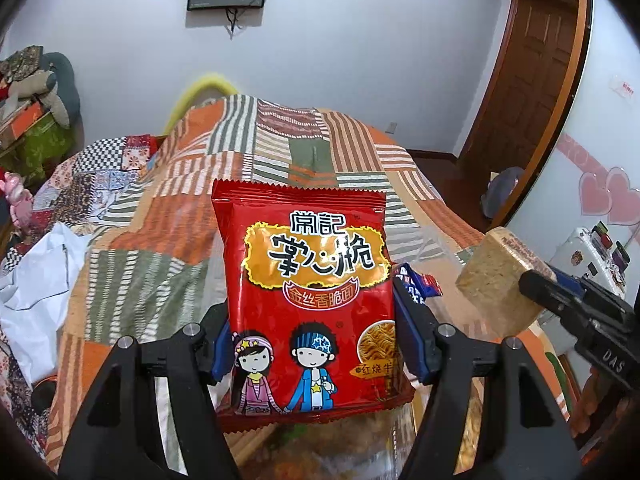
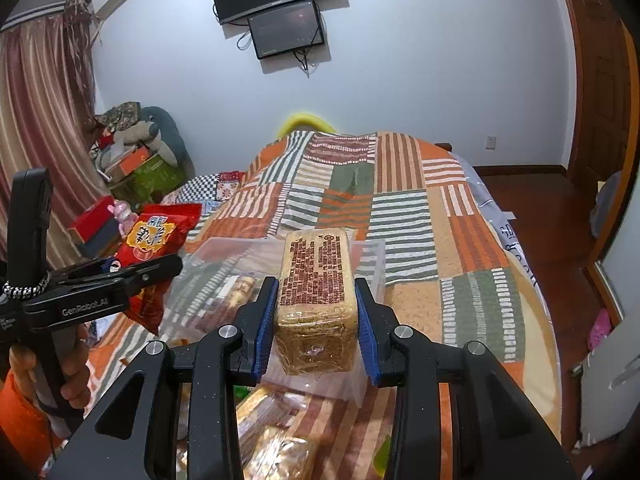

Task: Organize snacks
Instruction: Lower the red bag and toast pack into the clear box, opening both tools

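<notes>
Above the bed (image 2: 400, 208), both grippers hold snacks clear of the patchwork quilt (image 1: 280, 148). Left gripper (image 1: 308, 344): its blue pads are clamped on the lower sides of a red noodle bag (image 1: 304, 280), which stands upright between them with its printed face toward the camera. Right gripper (image 2: 316, 328): its pads are pressed against the two long sides of a wrapped tan block (image 2: 316, 280), label side up, its far end pointing toward the foot of the bed. A clear box (image 2: 224, 276) sits on the quilt just behind and below the block; packets show through its walls. More wrapped snacks (image 2: 272, 440) lie on the quilt under the right gripper. In the right wrist view the bag appears left of the box, with a hand (image 2: 72, 376) gripping the left tool's handle. Two screens (image 2: 280, 12) hang on the wall beyond the bed.
</notes>
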